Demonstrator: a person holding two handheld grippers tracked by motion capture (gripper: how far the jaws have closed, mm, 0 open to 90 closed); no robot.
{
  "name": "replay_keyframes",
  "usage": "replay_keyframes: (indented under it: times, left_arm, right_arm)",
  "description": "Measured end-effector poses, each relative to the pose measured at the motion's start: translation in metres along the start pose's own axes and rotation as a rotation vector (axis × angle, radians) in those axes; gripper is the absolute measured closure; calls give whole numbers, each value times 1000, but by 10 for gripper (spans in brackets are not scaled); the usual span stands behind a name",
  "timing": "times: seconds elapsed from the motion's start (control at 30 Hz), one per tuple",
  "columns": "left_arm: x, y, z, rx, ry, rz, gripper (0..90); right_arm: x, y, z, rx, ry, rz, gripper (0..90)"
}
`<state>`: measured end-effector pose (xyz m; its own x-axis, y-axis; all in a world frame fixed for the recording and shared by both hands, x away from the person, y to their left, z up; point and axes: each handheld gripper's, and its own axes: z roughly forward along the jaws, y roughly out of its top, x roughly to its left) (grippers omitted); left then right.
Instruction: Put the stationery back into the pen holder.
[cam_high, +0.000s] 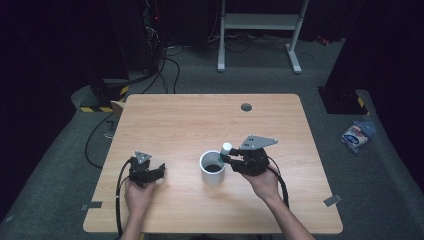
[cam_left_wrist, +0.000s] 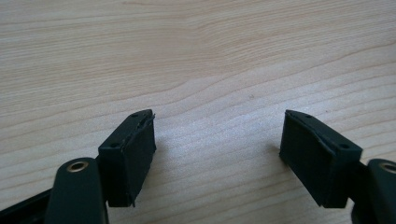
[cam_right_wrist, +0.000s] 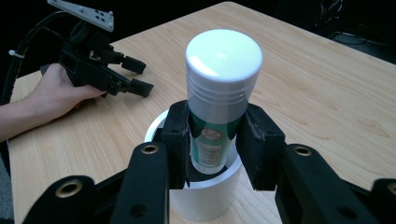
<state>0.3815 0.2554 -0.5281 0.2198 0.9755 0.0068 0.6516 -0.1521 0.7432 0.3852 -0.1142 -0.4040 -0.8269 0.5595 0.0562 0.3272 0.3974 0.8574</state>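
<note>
While the right hand-held gripper (cam_high: 229, 159) hangs at the rim of a white cup (cam_high: 212, 168) near the middle of the wooden worktop (cam_high: 190, 125), the high view shows a white-capped bottle (cam_high: 226, 148) clamped in its jaws, standing upright just beside the cup's right edge. The left hand-held gripper (cam_high: 157, 172) rests low on the worktop well to the left of the cup, the person's hand behind it.

From the left gripper view, the two black jaws stand wide apart with bare wood grain (cam_left_wrist: 210, 70) between them and nothing in their gap.

From the right gripper view, the right hand-held gripper (cam_right_wrist: 215, 140) is closed on the bottle (cam_right_wrist: 219, 88): both pads press on its green-labelled body below the ribbed white cap, and the bottle's lower end sits over the open mouth of the white cup (cam_right_wrist: 205, 196). Farther off, the left hand-held gripper (cam_right_wrist: 135, 77) lies on the worktop (cam_right_wrist: 303, 84) in the person's hand (cam_right_wrist: 58, 91), jaws parted and holding nothing.
</note>
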Motion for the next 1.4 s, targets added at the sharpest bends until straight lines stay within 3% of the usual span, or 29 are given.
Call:
replay_keyframes:
  times: [0.3, 0.77, 1.1, 1.4]
  left_arm:
    - [0, 0, 0, -2, 1, -3, 265]
    - [0, 0, 0, -3, 1, -3, 265]
    - [0, 0, 0, -3, 1, -3, 265]
    - [0, 0, 0, -3, 1, -3, 265]
  right_arm:
    - [2, -3, 14, 25, 19, 3, 653]
    - [5, -14, 36, 98, 1, -21, 651]
    - [5, -21, 41, 117, -5, -8, 648]
    - [8, -21, 43, 120, -9, -32, 631]
